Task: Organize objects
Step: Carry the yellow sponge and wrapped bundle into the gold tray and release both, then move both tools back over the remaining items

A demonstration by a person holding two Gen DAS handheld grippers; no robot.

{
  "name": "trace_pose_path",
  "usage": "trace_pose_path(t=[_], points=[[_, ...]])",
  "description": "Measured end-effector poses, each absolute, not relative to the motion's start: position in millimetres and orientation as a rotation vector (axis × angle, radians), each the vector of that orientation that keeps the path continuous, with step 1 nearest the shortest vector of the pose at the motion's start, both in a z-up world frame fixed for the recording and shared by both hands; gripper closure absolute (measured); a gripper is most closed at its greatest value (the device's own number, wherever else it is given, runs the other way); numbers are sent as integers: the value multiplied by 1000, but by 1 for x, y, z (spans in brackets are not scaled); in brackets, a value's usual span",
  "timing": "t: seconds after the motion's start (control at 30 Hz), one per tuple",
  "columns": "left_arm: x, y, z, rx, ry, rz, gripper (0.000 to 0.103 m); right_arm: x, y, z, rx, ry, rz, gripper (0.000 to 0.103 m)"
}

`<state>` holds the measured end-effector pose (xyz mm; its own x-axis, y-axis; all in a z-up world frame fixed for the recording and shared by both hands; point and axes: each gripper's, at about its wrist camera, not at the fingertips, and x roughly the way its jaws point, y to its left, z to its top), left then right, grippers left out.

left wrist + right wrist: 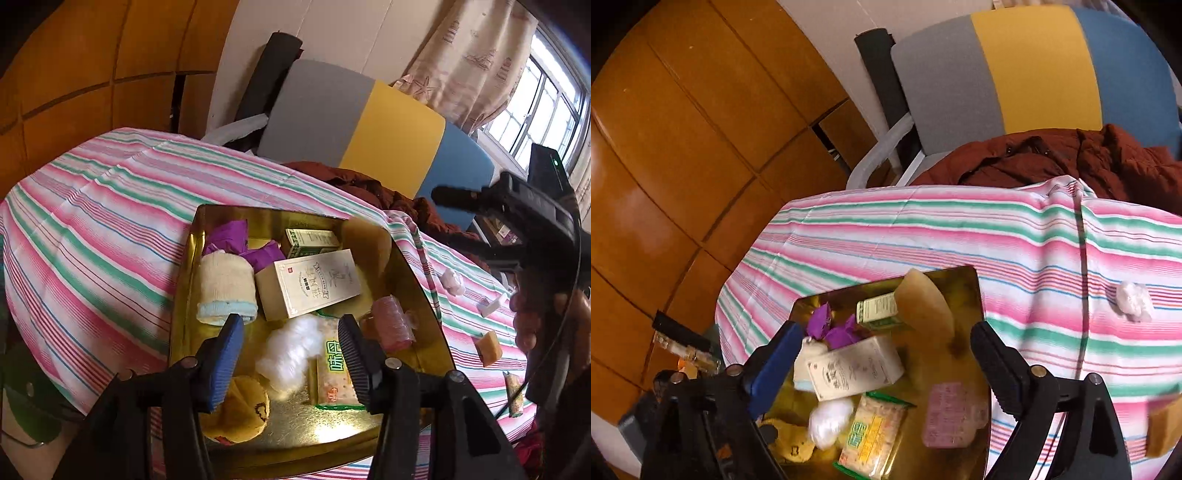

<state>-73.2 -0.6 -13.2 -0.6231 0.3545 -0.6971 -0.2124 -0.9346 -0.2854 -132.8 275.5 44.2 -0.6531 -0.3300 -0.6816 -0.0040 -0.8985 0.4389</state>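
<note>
A gold tray (183, 295) sits on the striped tablecloth and holds a rolled cream towel (226, 291), a white carton (314, 286), a green box (310, 242), purple wrappers (227, 232), a tan sponge (365, 236), a cotton ball (291, 350), a cracker packet (334, 365), a pink packet (391, 325) and a yellow plush (240, 410). My left gripper (291, 328) hangs open over the tray's near half, holding nothing. My right gripper (886, 332) is open above the same tray (964, 288). The pink packet (947, 413) looks blurred below it.
Loose on the cloth right of the tray lie a white wad (1133, 301), a tan block (488, 348), a small white piece (491, 304) and a thin packet (515, 393). A hand (532, 317) grips the other tool. A chair with a brown jacket (1052, 158) stands behind the table.
</note>
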Motion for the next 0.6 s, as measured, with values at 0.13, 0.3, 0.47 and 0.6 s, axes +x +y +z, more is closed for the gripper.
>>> trace_pose_path(t=[0.13, 0.3, 0.47, 0.6], points=[[-68, 5, -8, -1135, -215, 2594, 49, -104, 264, 39, 1231, -500, -2672, 10], [-60, 12, -4, -1123, -177, 2612, 49, -68, 255, 31, 1242, -368, -2758, 8], [-49, 19, -3, -1118, -124, 2627, 49, -41, 252, 28, 1233, -290, -2852, 6], [-40, 25, 1, -1088, -71, 2645, 49, -23, 248, 30, 1207, -220, -2926, 4]])
